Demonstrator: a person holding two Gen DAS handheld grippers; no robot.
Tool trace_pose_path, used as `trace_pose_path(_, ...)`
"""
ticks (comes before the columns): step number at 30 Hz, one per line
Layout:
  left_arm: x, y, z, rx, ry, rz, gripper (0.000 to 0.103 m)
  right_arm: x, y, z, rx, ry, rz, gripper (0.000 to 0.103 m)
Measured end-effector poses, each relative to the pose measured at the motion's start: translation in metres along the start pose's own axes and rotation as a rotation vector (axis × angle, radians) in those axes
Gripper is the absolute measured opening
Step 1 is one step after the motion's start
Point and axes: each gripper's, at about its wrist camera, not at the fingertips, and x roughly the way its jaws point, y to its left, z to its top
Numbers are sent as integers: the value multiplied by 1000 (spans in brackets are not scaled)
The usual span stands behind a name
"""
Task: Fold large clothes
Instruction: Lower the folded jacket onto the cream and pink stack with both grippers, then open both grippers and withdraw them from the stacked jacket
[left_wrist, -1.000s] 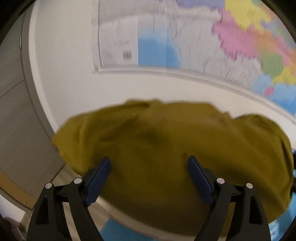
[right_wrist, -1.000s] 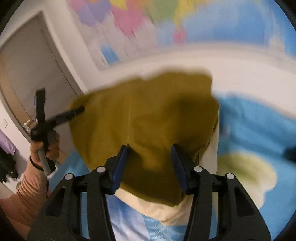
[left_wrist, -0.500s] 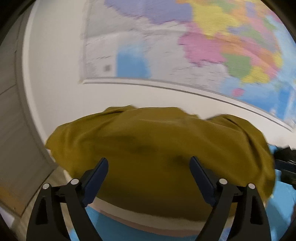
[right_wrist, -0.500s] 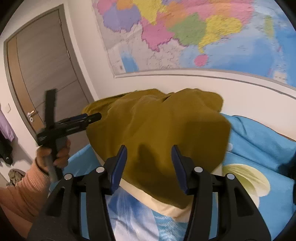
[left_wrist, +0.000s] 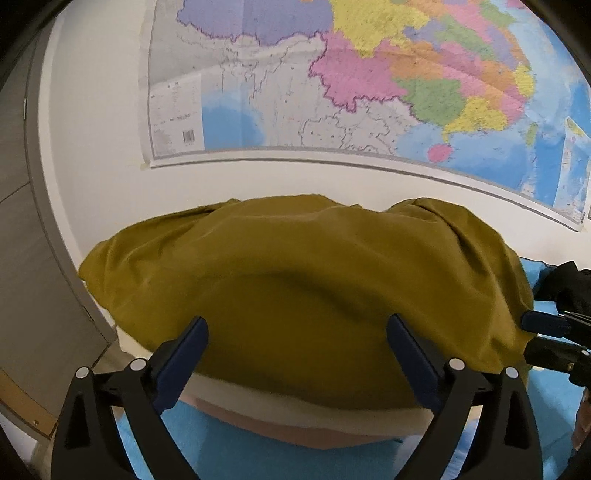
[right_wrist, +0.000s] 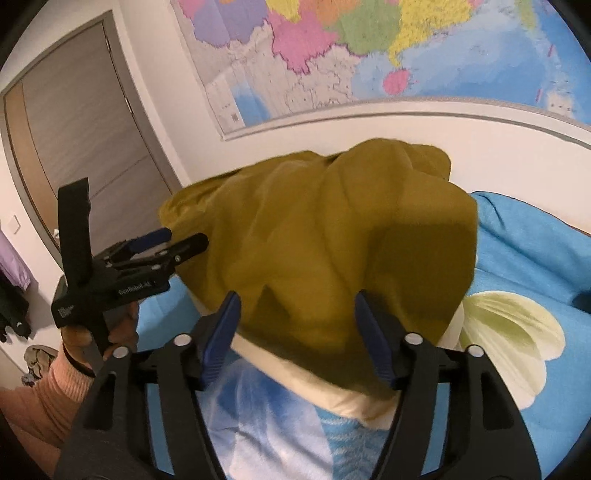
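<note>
**Mustard garment heaped on pillow, both grippers free**

Garment: mustard cloth, draped in a loose heap over a cream pillow at the wall end of the bed. Not yet folded, no flat layout visible. Looks soft, limp and light; thin weave with shallow creases, so it should sag and bunch when lifted, probably a bit slippery on the pillow. Nothing fragile. Best hold, as I judge it: pinch an edge or corner, one gripper at each side. The near hem sits just above the pillow's edge; the left corner hangs off toward the door. Sleeves and collar can't be told apart in the heap.

Left gripper: fingers spread wide, have just been opening, nothing pinched; garment lies beyond the tips. Right gripper: fingers apart, also just been opening, empty; cloth is behind the tips, not between the pads as far as shown.

Surface: bed with a blue sheet and a pale flower print, soft, will give under pressure. Room: white wall, large coloured map above the bed, grey door to the left. Dark item on the bed at right, unclear.
</note>
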Motion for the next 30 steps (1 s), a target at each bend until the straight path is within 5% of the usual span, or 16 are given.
trace_pose_path(7, -33, -14, -17, -10, -37, 17, 96, -19, 16, -14, -41, -32, -28, 90)
trace_pose_path(13, -55, -23, -33, -36, -25, 37, 96, -33, 35, -34, -87, -53, -65, 97)
trace_pose_path(17, -66, -23, -46, -84, 17, -7, 96, -39, 50, -48, -120, -47, -112, 97)
trace_pose_path(30, -107, -29, -84, -90, -1, 21, 96, -78, 76, -84, -155, -104, -152, 97)
